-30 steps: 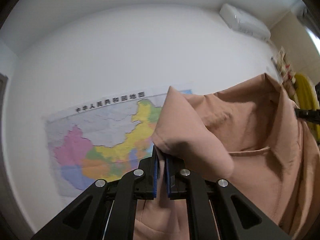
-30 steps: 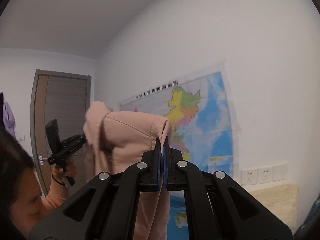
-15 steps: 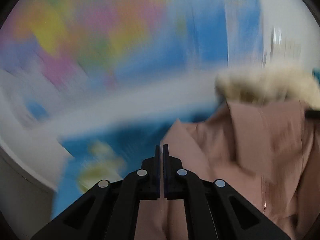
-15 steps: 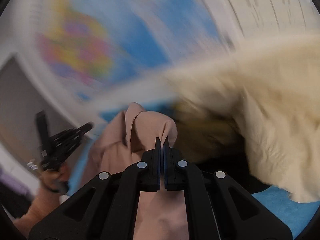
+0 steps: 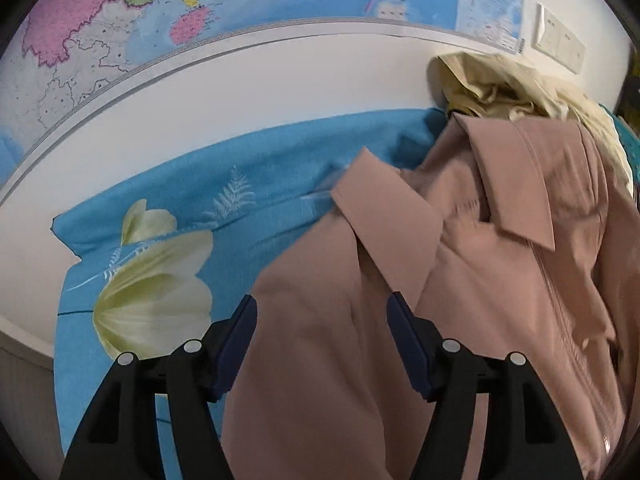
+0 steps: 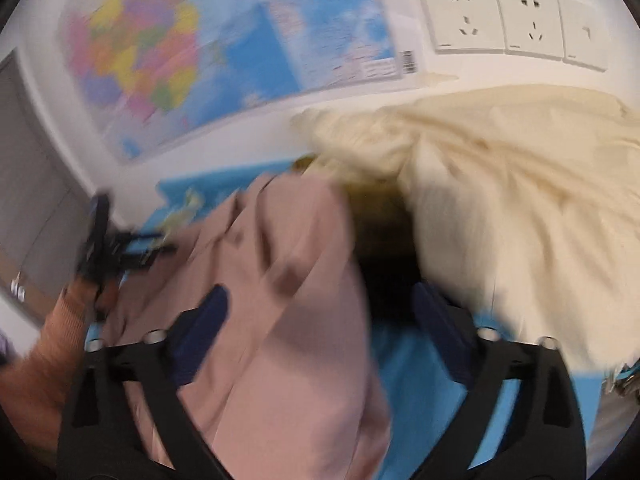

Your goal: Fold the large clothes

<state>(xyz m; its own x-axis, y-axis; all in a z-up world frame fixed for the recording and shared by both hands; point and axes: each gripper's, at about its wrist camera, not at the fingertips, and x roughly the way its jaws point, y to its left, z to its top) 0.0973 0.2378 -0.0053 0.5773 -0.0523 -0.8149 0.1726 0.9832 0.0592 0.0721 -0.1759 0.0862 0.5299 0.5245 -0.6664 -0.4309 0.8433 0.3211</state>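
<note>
- My left gripper (image 5: 322,308) has its jaws opening, the dark blue pads standing clear on either side of the pink garment (image 5: 460,280), which lies between them but is not pinched.
- My right gripper (image 6: 320,300) is also opening, its jaws very wide; a fold of the same pink cloth lies between them, nearer the left-hand pad, and the picture is too blurred to tell whether it touches.
- In the right view my left hand (image 6: 86,292), in a ribbed orange-pink sleeve (image 6: 40,372), holds the other gripper at the left edge.
- Under both grippers is a bright blue sheet (image 5: 168,216) printed with a pale yellow flower and a white fern sprig.
- The sheet runs up to a white wall, where a coloured map (image 5: 200,12) hangs low, with a row of white sockets (image 6: 512,20) beside it.
- A grey door (image 6: 28,208) shows at the far left of the right view.
- A crumpled cream garment (image 6: 500,200) is heaped against the wall, just beyond the pink one and touching it.
- The pink garment is a collared jacket, lying rumpled on the sheet with its collar flaps turned out and a front zip line showing.
</note>
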